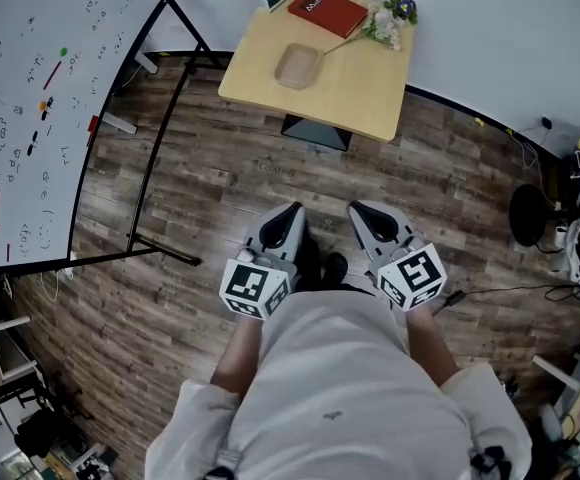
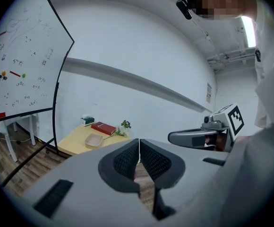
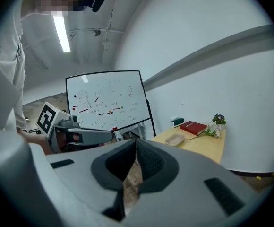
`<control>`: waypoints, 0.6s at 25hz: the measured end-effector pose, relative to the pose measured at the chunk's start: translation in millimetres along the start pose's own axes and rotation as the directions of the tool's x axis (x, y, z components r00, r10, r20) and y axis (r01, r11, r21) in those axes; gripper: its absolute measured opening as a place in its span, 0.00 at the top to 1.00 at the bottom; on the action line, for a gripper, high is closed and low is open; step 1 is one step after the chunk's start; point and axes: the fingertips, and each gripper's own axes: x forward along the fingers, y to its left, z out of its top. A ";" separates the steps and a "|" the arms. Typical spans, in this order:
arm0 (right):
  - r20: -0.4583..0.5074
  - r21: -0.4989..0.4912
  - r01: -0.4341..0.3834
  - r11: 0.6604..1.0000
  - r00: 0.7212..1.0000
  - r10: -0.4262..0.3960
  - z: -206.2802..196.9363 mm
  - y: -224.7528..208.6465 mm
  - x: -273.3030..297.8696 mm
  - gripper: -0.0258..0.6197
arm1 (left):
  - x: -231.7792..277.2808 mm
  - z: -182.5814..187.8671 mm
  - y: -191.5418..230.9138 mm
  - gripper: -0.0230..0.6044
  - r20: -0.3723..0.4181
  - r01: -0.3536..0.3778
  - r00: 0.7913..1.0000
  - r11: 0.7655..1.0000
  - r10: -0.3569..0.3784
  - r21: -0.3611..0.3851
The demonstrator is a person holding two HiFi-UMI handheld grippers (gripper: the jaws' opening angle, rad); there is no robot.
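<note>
A whiteboard (image 1: 30, 118) fills the left edge of the head view. Low in the middle, the left gripper (image 1: 288, 213) hangs over the wood floor (image 1: 220, 188), its jaws pressed together on nothing. Just to its right, the right gripper (image 1: 362, 213) is the same, jaws meeting and empty. Well apart, at top centre, a table (image 1: 370, 98) carries a tan tray (image 1: 297, 65), a red book (image 1: 327, 11) and flowers (image 1: 390, 18).

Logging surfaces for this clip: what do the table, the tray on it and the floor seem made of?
Table: pale wood or laminate, with a matte, even yellowish top.
Tray: probably moulded pulp or plastic, beige and dull; too small to be sure.
Floor: wood-look planks with grey-brown grain and visible seams.
</note>
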 end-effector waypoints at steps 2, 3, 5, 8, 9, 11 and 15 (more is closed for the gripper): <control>-0.006 0.001 -0.002 1.000 1.000 0.002 1.7 -2.4 9.6 0.93 | 3.4 0.9 8.2 0.96 -0.007 0.003 1.000 1.000 -0.003 -0.002; -0.010 0.003 -0.003 1.000 1.000 0.003 2.1 -3.8 14.3 0.93 | 5.2 1.1 12.2 0.96 -0.010 0.004 1.000 1.000 -0.004 -0.004; -0.020 0.009 -0.003 1.000 1.000 0.003 2.2 -6.6 24.3 0.90 | 8.8 1.6 20.9 0.96 -0.018 0.005 1.000 1.000 -0.005 -0.009; -0.030 0.015 -0.004 1.000 1.000 0.004 4.5 -10.7 40.5 0.87 | 14.4 5.4 36.5 0.96 -0.019 0.000 1.000 1.000 0.000 -0.013; -0.033 0.014 -0.003 1.000 0.999 0.004 6.1 -11.9 46.1 0.86 | 16.3 7.1 42.0 0.95 -0.018 0.000 1.000 1.000 0.000 -0.015; -0.038 0.014 -0.003 1.000 0.999 0.003 9.4 -13.6 57.9 0.85 | 20.0 9.6 53.4 0.95 -0.020 0.004 1.000 1.000 -0.004 -0.018; -0.045 0.007 0.007 1.000 0.999 -0.007 16.7 -21.3 80.3 0.83 | 32.1 14.3 73.0 0.92 -0.030 0.024 0.999 1.000 -0.024 -0.017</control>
